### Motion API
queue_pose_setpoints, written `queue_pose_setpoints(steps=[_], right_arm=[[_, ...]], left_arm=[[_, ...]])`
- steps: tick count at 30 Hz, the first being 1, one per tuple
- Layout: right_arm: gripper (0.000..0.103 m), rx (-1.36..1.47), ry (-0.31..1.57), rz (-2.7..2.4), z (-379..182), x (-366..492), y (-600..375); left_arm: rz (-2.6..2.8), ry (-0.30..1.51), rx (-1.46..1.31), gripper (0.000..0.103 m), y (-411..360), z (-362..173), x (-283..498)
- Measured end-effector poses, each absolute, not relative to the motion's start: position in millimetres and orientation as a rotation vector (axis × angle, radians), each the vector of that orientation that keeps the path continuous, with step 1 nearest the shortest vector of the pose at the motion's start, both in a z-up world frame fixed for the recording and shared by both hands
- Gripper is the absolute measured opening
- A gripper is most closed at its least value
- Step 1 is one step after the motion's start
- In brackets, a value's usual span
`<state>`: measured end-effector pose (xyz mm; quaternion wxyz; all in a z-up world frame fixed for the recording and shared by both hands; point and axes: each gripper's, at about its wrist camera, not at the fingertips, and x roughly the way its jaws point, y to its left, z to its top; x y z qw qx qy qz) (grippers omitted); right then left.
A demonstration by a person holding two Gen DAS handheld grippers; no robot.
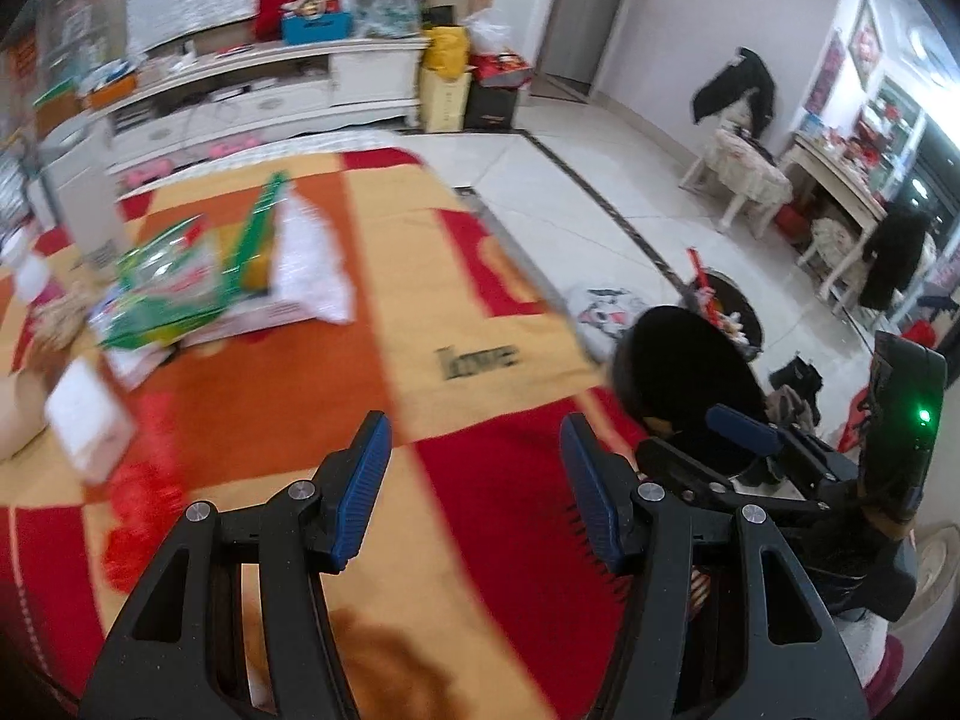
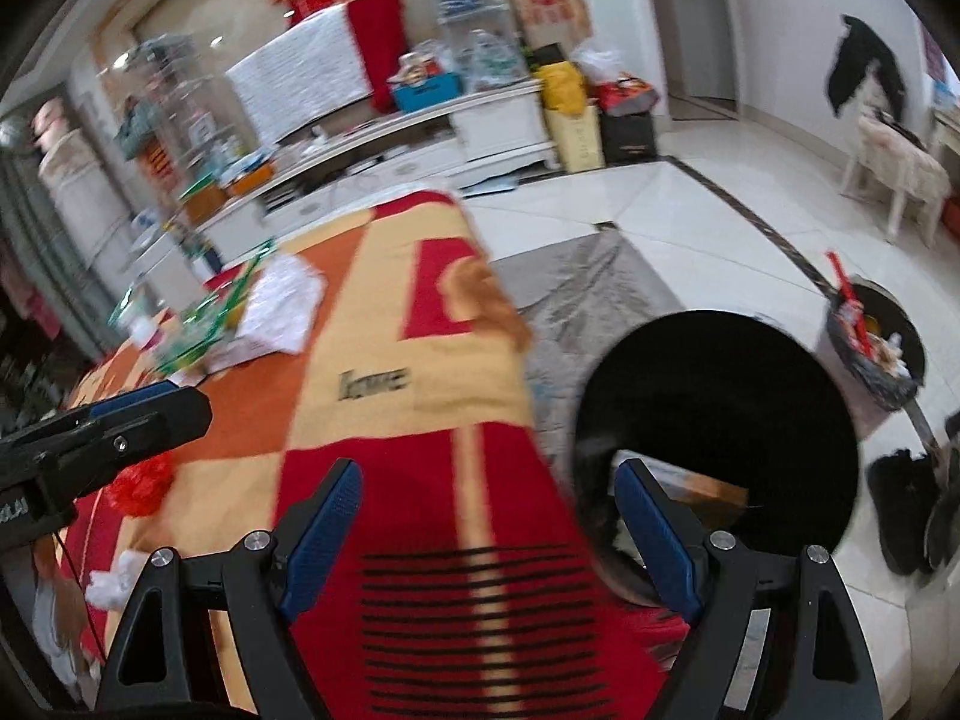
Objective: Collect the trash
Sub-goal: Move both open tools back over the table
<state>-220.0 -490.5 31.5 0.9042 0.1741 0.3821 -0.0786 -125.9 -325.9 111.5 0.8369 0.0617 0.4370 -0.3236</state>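
presently: left gripper (image 1: pixel 477 489) and right gripper (image 2: pixel 489 531), both parted and empty, over the patterned desk (image 1: pixel 420 252); trash lot, green wrapper (image 1: pixel 174 294) and white paper (image 1: pixel 312 264), on its far side; black bin (image 2: pixel 720 420) stands beside the desk, likely to receive it.

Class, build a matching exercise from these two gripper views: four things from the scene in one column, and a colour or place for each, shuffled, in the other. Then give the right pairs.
Things:
1. bin
2. crumpled red wrapper
3. green packaging
4. gripper pads

Descriptions:
A. blue
B. on the floor beside the table edge, black inside
C. on the table, next to white paper
D. lying on the cloth near the left gripper

Pairs: 1-B, 2-D, 3-C, 4-A
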Motion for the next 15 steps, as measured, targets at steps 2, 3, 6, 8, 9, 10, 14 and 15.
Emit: queue_pose_setpoints(steps=[2, 3, 6, 8, 9, 10, 14, 15], right_arm=[[0.084, 0.353, 0.799, -0.123, 30, -213, -475], [0.084, 0.35, 0.806, -0.097, 29, -209, -465], [0.084, 0.345, 0.827, -0.038, 24, -196, -441], [0.084, 0.34, 0.838, 0.008, 21, -188, -424], [0.084, 0.339, 0.839, 0.023, 20, -186, -418], [0.084, 0.335, 0.844, 0.057, 19, -182, -407], [0.084, 0.312, 0.87, 0.156, 18, -174, -371], [0.084, 0.306, 0.879, 0.179, 17, -173, -363]], left_arm=[[-0.652, 0.929, 0.119, 0.057, -305, 112, -119], [-0.631, 0.929, 0.113, 0.057, -294, 111, -116], [-0.579, 0.937, 0.094, 0.057, -259, 108, -106], [-0.546, 0.949, 0.084, 0.057, -237, 104, -100], [-0.532, 0.954, 0.08, 0.057, -228, 102, -97], [-0.517, 0.96, 0.076, 0.057, -217, 100, -94], [-0.473, 0.998, 0.068, 0.058, -188, 85, -81], [-0.463, 1.009, 0.067, 0.058, -183, 80, -77]])
